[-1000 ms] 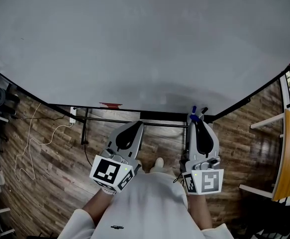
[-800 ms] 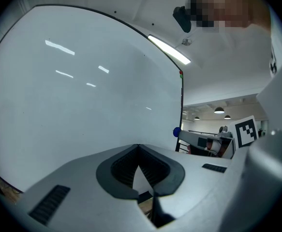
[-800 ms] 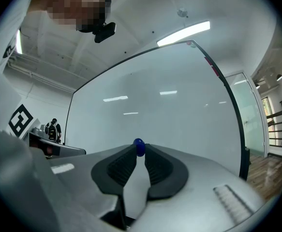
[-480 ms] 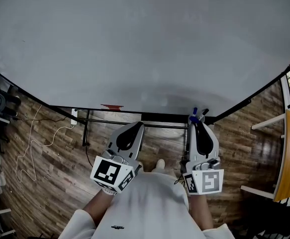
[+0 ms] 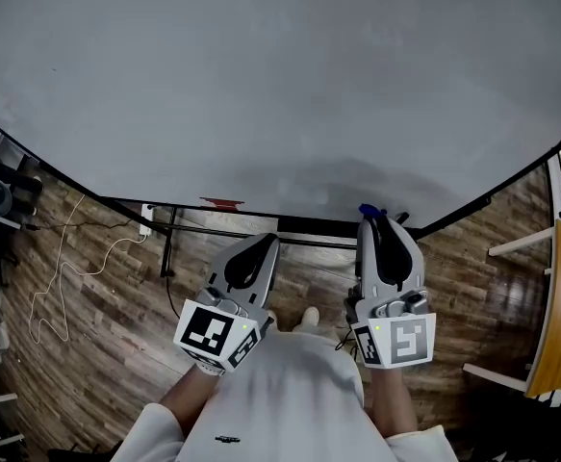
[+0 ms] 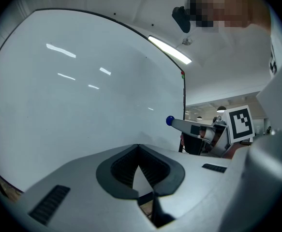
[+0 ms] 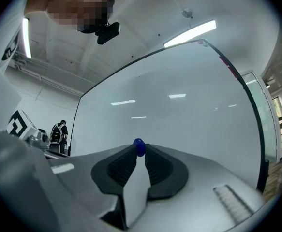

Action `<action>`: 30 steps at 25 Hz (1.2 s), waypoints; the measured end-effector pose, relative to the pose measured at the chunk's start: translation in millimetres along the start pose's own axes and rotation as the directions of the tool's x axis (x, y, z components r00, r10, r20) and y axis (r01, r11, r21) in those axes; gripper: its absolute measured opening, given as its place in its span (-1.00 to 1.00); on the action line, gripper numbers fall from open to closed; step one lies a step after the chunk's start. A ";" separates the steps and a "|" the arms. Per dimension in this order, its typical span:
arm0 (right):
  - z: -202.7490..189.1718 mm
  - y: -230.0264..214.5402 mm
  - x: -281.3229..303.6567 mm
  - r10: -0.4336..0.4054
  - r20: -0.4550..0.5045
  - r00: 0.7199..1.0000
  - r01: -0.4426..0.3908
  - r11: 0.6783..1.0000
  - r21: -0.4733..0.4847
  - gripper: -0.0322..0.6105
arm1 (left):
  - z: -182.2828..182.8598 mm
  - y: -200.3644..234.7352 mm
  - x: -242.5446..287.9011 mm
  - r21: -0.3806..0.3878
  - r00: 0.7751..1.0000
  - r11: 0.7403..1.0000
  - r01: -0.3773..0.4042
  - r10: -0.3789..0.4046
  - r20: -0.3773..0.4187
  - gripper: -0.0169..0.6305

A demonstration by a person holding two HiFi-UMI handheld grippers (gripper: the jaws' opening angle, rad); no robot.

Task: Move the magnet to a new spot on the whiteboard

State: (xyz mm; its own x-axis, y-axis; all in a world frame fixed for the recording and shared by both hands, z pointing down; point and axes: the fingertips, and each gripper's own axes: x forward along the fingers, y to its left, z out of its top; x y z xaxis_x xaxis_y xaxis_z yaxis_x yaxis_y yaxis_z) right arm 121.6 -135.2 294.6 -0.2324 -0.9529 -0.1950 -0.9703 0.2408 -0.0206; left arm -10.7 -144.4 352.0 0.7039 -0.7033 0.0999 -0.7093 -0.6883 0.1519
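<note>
Up at the whiteboard (image 5: 261, 85), my right gripper (image 5: 376, 219) points toward the white surface, its jaws clenched on the small blue magnet (image 7: 139, 147), which is pinched at their very tips. From my head camera, the magnet shows low on the whiteboard, just above its bottom edge and toward its right end; whether it touches the surface I cannot tell. My left gripper (image 5: 259, 243) hovers below the whiteboard's bottom edge, near its middle, with its jaws pressed together at the tips and nothing between them. A small red object (image 5: 223, 203) lies at the whiteboard's bottom edge, left of its middle. Beneath the whiteboard runs a wooden plank floor (image 5: 97, 306), where a thin white cable (image 5: 63, 277) trails under the whiteboard's left end.
</note>
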 end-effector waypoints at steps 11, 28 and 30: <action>4.3 22.3 51.6 0.083 0.011 0.997 -0.083 0.996 0.024 -0.70 | 0.4 10.8 -9.5 -0.009 0.999 0.999 -0.046 0.046 0.006 -0.93; -11.1 38.4 121.4 0.110 -0.017 0.994 -0.109 0.993 0.046 -0.70 | 2.4 23.5 -7.2 -0.014 0.997 0.997 -0.074 0.074 0.013 -0.93; -15.3 38.5 127.1 0.107 -0.030 0.994 -0.105 0.993 0.049 -0.70 | 3.2 25.7 -7.3 -0.014 0.997 0.997 -0.080 0.080 0.015 -0.93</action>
State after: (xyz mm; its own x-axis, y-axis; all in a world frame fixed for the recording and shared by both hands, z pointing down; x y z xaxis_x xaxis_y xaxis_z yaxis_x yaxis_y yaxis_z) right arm 53.7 -249.9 284.0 -0.3367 -0.9267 -0.1670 -0.9360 0.3487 -0.0476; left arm -34.2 -157.5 352.0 0.6442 -0.7587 0.0966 -0.7626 -0.6275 0.1572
